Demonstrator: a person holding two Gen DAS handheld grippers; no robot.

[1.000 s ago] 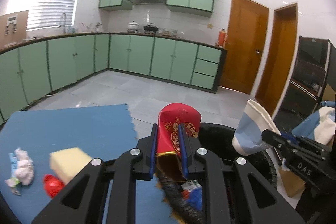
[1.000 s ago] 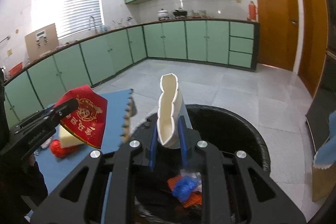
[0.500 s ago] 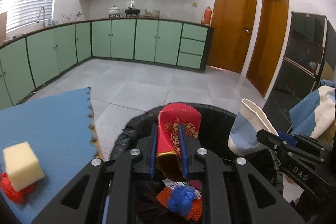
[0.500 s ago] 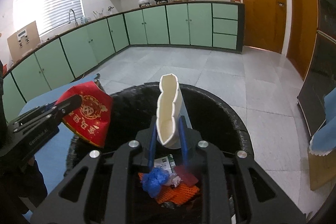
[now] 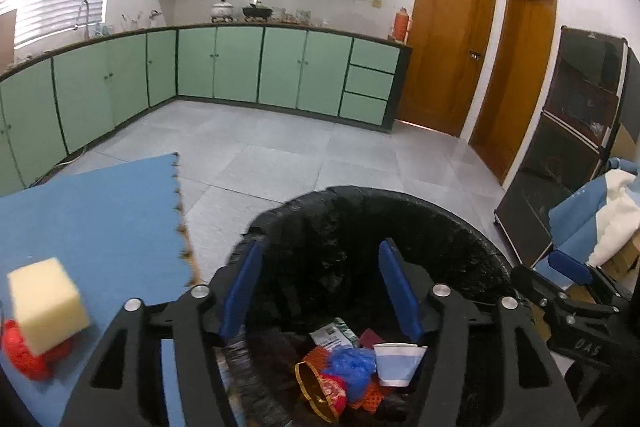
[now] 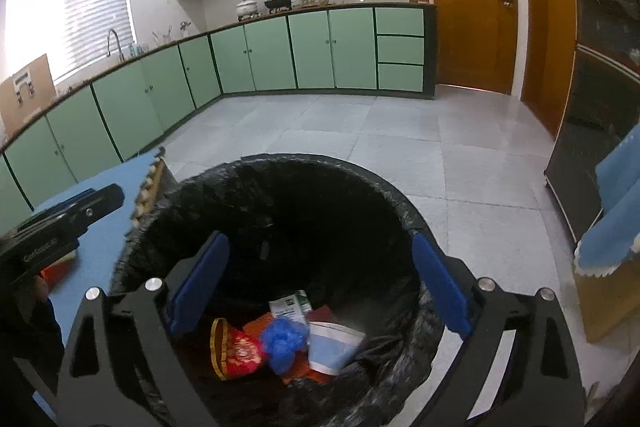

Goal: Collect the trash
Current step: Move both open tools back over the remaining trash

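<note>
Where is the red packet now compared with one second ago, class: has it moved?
Yes. The red packet has dropped out of the left gripper, whose jaws now stand open, and lies at the bottom of the black bin beside the paper cup.

The right gripper's body [image 5: 576, 331], seen from the left wrist camera, carries pale letters that read roughly "DAS", upside down. The left gripper's body [image 6: 60, 231], seen from the right wrist camera, bears a line of small grey lettering too blurred to read. The red packet [image 6: 238, 349] in the bin has gold markings, illegible here.
</note>
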